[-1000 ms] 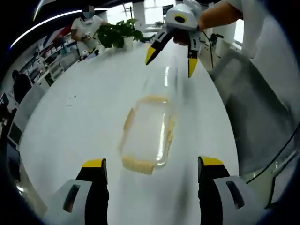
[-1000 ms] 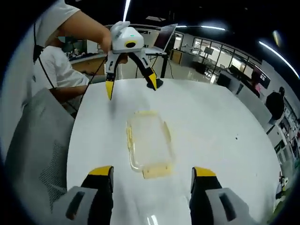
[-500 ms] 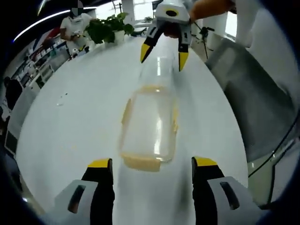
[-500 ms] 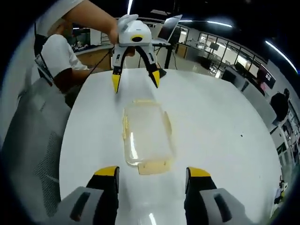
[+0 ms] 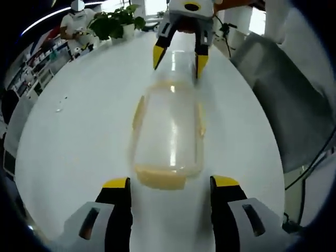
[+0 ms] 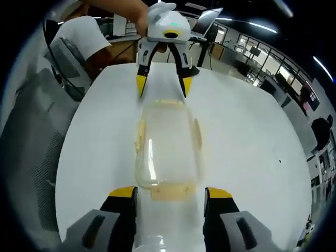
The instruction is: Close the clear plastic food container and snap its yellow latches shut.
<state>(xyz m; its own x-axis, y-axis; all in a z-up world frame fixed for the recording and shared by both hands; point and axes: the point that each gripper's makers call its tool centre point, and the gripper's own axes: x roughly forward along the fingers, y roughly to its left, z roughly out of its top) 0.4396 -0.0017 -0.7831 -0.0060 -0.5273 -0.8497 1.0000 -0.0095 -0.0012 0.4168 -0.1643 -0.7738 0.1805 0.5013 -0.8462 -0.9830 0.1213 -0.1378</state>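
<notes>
A clear plastic food container [image 5: 169,134] [image 6: 167,144] lies flat on the white table [image 5: 79,136], its lid on top. Pale yellow latches stand out from its sides and ends; the near end latch [image 5: 160,178] [image 6: 171,191] sticks out flat. In the left gripper view my left gripper [image 5: 169,184] is open, its yellow-tipped jaws either side of the near end. My right gripper [image 5: 177,59] is open at the far end. In the right gripper view my right gripper [image 6: 169,193] stands open around its near end, and the left gripper [image 6: 161,86] is open opposite.
A potted plant [image 5: 113,21] and a person [image 5: 73,26] are at the table's far edge in the left gripper view. A grey chair [image 5: 283,89] stands to the right. Desks, a laptop [image 6: 207,21] and a seated person [image 6: 79,44] lie beyond the table in the right gripper view.
Both grippers have closed in on the container from opposite ends, so that each now has an end of it between its open jaws. The container has stayed in place.
</notes>
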